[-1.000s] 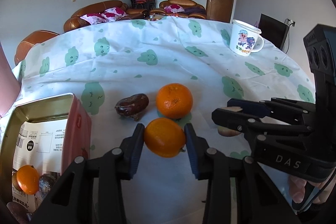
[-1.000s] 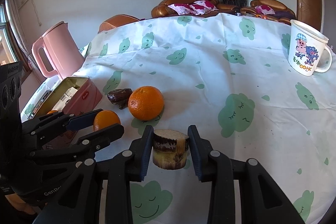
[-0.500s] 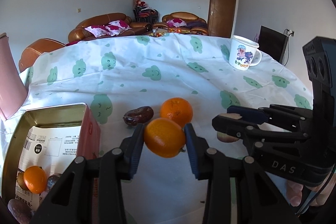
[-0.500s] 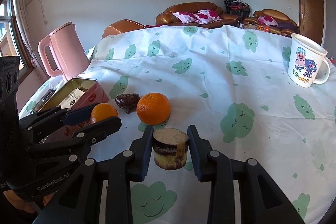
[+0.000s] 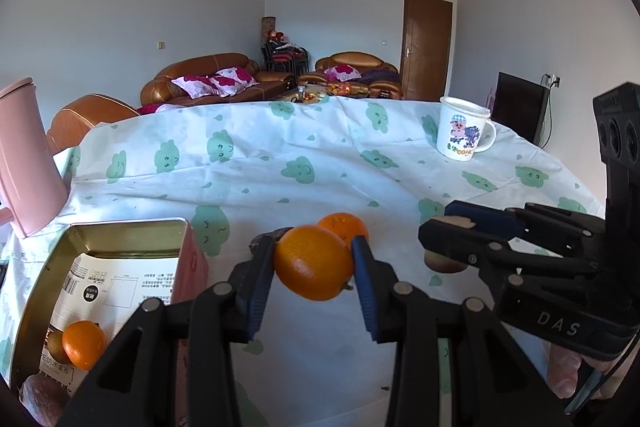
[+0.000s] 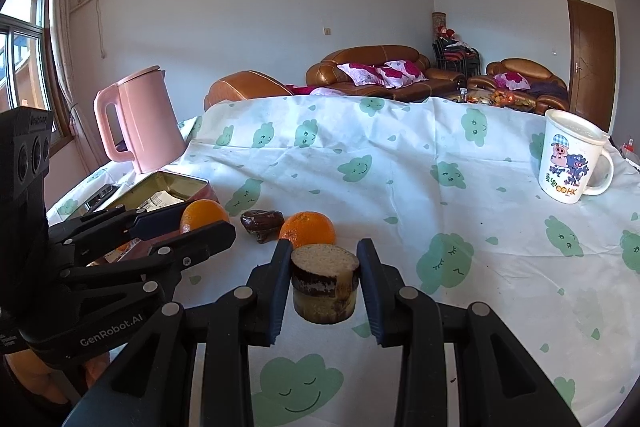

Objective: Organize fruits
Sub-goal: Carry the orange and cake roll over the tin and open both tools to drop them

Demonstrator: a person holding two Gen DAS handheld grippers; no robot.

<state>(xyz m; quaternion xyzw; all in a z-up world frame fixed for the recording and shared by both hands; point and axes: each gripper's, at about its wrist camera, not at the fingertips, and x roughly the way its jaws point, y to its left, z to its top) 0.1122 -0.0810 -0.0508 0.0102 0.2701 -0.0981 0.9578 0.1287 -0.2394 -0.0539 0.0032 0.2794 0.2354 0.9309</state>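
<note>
Here, your table (image 5: 320,163) wears a white cloth with green clouds. An open tin (image 5: 120,227) holding an orange sits just left of your left claw (image 5: 314,259), which is clamped on an orange (image 5: 314,261). Your right claw (image 6: 324,267) is clamped on a short brown cylinder of fruit (image 6: 323,283). Just beyond both claws lie another orange (image 6: 307,227) and a dark date (image 6: 262,221).

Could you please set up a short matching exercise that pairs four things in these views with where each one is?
Things:
1. orange
2. cut sugarcane piece
3. small orange
4. cartoon mug

Places:
A. inside the open tin
B. held in the left tool
C. standing on the tablecloth
D. held in the right tool

Pairs: 1-B, 2-D, 3-A, 4-C
</note>
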